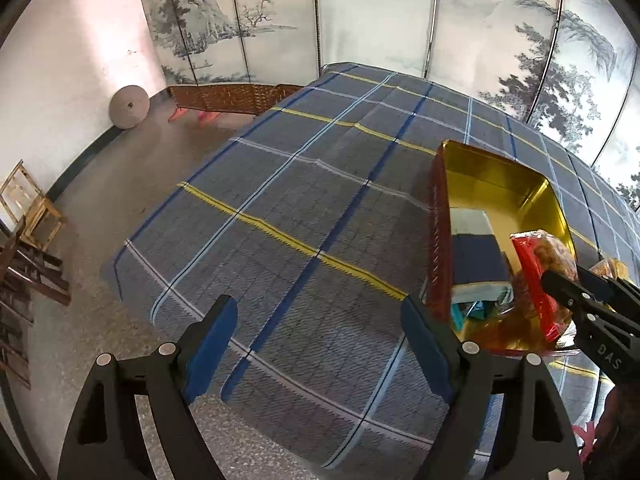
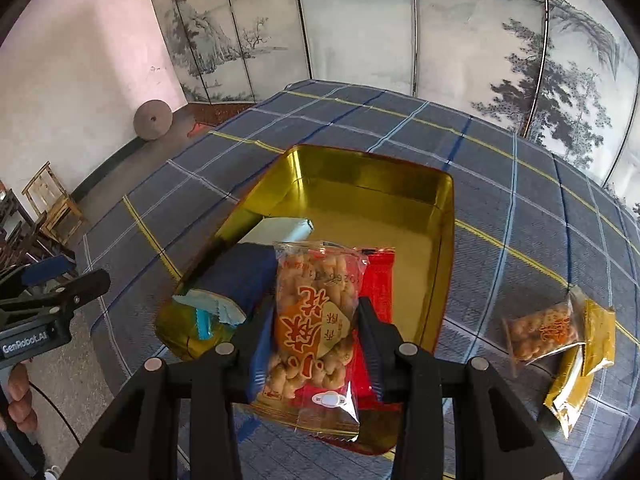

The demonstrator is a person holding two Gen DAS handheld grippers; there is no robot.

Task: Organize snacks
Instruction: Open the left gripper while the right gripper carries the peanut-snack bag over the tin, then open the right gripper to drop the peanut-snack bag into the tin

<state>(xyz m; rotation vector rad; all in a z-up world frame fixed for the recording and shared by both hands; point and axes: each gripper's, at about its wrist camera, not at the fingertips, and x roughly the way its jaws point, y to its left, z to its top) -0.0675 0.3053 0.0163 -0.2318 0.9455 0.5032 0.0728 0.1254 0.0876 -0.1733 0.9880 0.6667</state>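
Behind, a painted screen (image 1: 360,20) — checked cloth (image 1: 300,200) below.

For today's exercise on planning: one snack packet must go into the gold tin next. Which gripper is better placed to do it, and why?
The right gripper: it is shut on the red snack packet and hangs over the gold tin. The left gripper is open and empty, over bare tablecloth beside the tin.

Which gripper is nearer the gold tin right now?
Right. The right gripper holds a snack bag directly over the gold tin; the left gripper hangs open over the cloth beside it.
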